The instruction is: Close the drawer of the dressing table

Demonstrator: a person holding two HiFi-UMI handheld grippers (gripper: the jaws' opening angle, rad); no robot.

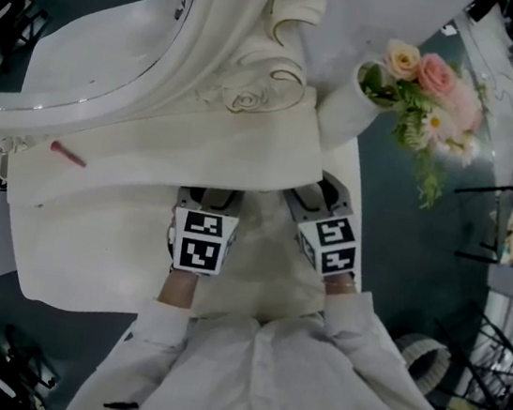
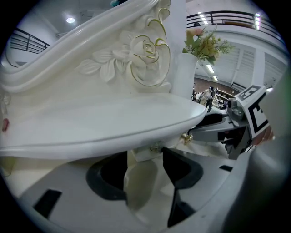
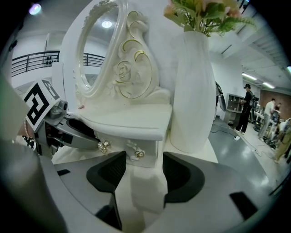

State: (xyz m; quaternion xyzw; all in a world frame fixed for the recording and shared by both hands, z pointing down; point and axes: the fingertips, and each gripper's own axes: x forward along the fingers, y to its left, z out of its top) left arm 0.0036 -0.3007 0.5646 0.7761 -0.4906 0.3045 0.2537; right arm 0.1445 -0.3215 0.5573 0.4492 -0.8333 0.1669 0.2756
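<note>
**Both claws spread at the drawer front**

The drawer [image 3: 127, 146] sits under the shelf [image 1: 244, 155] of the dressing table, its front tucked beneath the shelf's overhanging lip. The head view shows none of it past that lip. Whether it is fully home I cannot tell.

The right gripper [image 3: 143, 161] points at the drawer's right end. Its jaws stand wide apart and pinch nothing. A gold knob [image 3: 138, 154] lies just ahead of them, in line with the gap.

The left gripper [image 2: 144, 160] is beside it, also with its jaws spread. The drawer front and a second knob [image 2: 157, 148] are close ahead of its tips, under the lip. Whether the tips touch the front cannot be made out.

A white vase [image 3: 191, 91] of flowers stands just right of the shelf.
</note>
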